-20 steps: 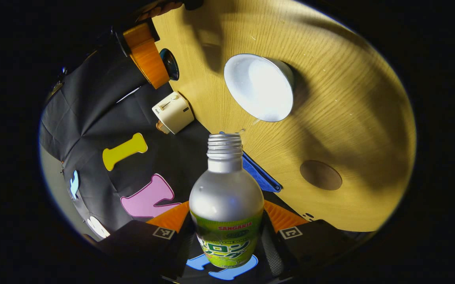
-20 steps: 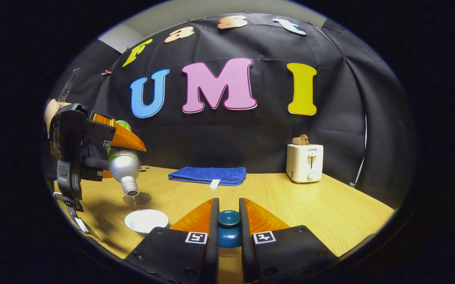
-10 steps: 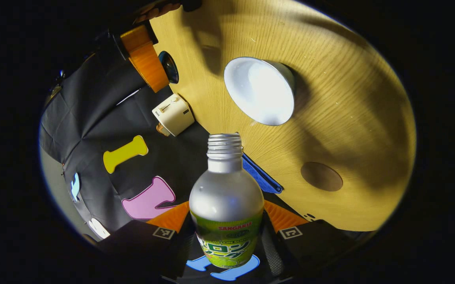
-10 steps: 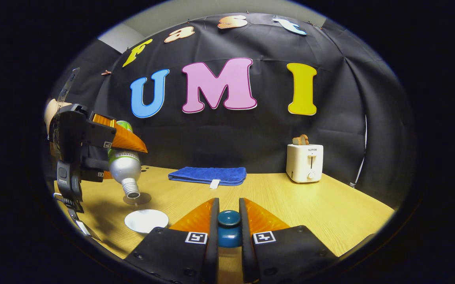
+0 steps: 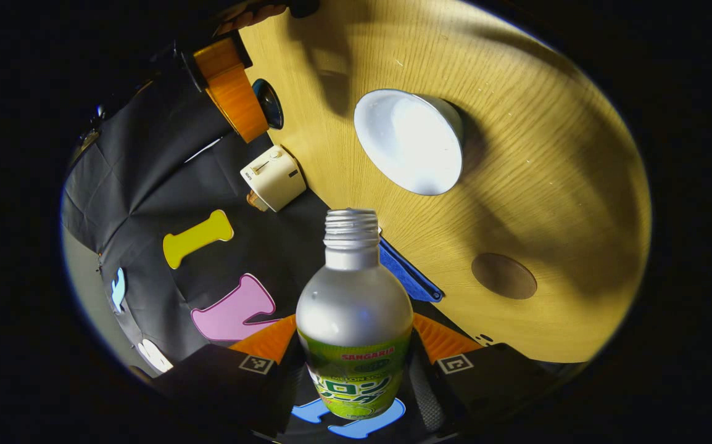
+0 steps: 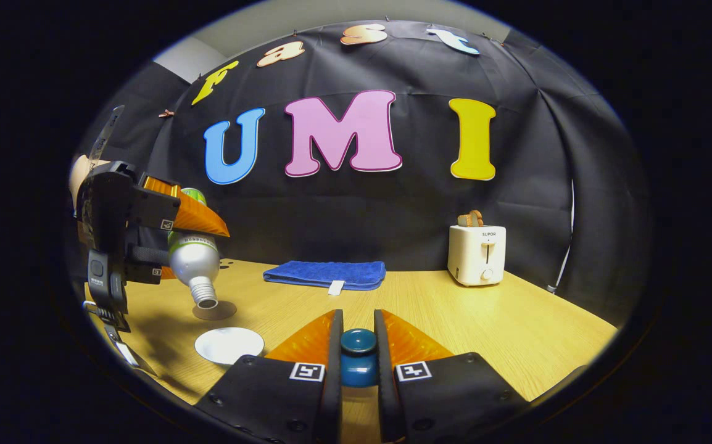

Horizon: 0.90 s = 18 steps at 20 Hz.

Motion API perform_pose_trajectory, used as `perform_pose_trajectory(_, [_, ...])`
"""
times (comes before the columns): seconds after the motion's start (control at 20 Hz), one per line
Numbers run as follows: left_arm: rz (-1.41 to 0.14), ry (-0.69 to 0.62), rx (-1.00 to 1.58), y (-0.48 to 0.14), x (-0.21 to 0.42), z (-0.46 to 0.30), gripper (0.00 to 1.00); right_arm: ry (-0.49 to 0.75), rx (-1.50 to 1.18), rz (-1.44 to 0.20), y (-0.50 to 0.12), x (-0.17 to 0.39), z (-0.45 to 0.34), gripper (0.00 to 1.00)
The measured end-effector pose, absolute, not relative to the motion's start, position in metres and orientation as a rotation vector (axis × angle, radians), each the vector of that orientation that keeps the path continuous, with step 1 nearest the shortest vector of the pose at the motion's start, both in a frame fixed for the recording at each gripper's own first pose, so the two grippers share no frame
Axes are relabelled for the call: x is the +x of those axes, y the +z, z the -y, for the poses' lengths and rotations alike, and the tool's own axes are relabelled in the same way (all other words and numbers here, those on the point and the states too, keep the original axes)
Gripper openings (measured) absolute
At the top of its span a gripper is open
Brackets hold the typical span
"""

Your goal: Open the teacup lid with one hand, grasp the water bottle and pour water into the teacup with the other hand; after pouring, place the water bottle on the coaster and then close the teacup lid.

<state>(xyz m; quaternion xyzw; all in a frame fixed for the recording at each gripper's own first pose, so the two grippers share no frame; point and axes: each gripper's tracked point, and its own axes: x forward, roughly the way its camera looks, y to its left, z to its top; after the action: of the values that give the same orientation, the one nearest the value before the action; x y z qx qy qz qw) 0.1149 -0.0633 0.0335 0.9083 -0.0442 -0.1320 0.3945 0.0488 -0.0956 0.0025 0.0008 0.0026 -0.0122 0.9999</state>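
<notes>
Overhead, the left gripper (image 5: 356, 364) clamps both fingers on the water bottle (image 5: 355, 320), tilted with its open neck pointing down toward the white teacup (image 5: 408, 142) at upper centre of the left gripper view; its long axis slants neck-down at left of the right gripper view. Meanwhile the right gripper (image 6: 358, 345) pinches the teacup lid's (image 6: 358, 357) blue knob at bottom centre, while the round coaster (image 5: 504, 275) lies lower right on the wooden table (image 5: 547, 185), beside the cup.
</notes>
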Motion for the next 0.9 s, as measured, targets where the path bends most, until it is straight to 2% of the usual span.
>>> perform_pose_trajectory(0.2, [0.126,-0.330,2.283,0.040,0.113,0.066,0.81,-0.024,0.001,-0.005,0.003,0.048,0.095,0.27])
perform_pose_trajectory(0.45, [0.172,-0.298,2.103,0.058,0.105,0.065,0.80,-0.025,0.001,-0.005,0.002,0.050,0.096,0.27])
perform_pose_trajectory(0.9, [0.230,-0.073,1.314,0.123,0.077,0.018,0.80,-0.024,0.002,-0.005,0.002,0.049,0.096,0.27])
